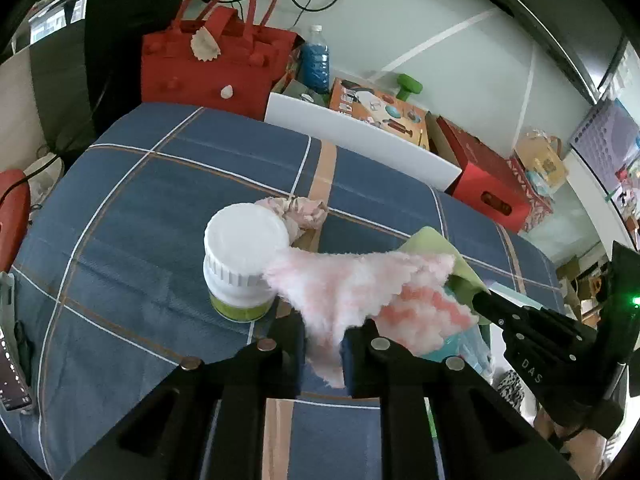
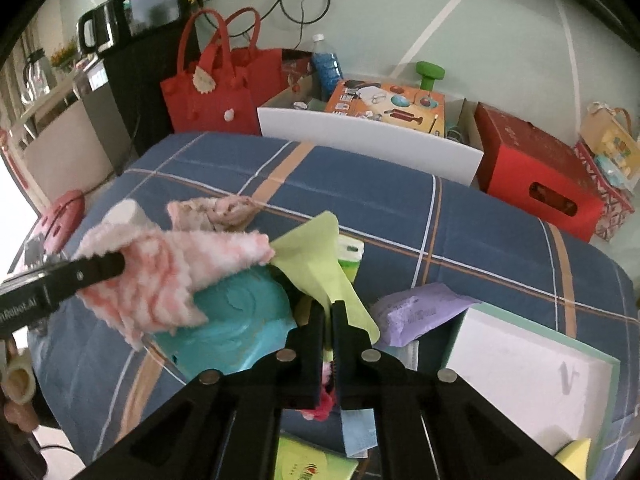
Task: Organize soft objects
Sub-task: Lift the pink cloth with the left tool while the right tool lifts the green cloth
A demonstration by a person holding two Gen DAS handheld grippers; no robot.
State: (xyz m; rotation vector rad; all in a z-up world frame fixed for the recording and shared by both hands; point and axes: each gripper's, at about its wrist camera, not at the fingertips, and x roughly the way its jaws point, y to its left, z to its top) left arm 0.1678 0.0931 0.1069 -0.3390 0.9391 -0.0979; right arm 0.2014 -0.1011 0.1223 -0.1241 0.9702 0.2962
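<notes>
My left gripper (image 1: 323, 344) is shut on a fluffy pink-and-white cloth (image 1: 360, 288) and holds it stretched above the blue plaid cover (image 1: 160, 208). In the right wrist view the same cloth (image 2: 168, 272) hangs from the left gripper (image 2: 120, 264). My right gripper (image 2: 331, 320) is shut on a light green cloth (image 2: 316, 256), which also shows in the left wrist view (image 1: 448, 256), as does the right gripper (image 1: 480, 300). A crumpled pink floral cloth (image 1: 300, 210) lies behind a white-lidded jar (image 1: 244, 256); the floral cloth shows in the right wrist view too (image 2: 216, 210).
A teal plastic item (image 2: 236, 320) lies under the cloths. A purple packet (image 2: 416, 312) and a white box with a green rim (image 2: 520, 376) sit at the right. A red bag (image 1: 208, 68), a white bin (image 1: 360, 136) and a red carton (image 1: 492, 176) stand behind.
</notes>
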